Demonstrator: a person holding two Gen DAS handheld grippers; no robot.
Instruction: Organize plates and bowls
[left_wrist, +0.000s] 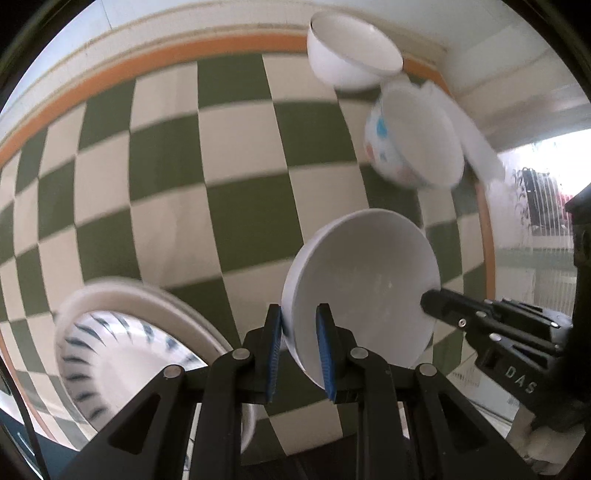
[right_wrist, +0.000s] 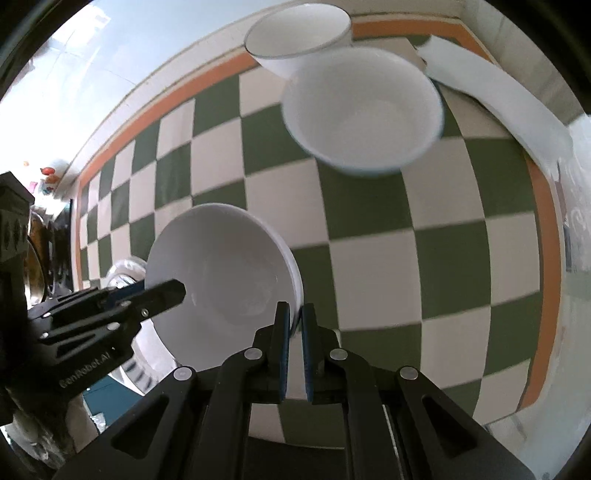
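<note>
Blue-padded left gripper (left_wrist: 298, 325) on smooth round bowl (left_wrist: 364, 280)

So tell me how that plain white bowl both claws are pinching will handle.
The white bowl looks glazed, so probably slippery at the thin rim. The left claw and right claw grip opposite edges; it seems rigid, likely breakable if dropped.

Black grippers (left_wrist: 299, 343) (blue pads (left_wrist: 325, 354), silver screws).
</note>
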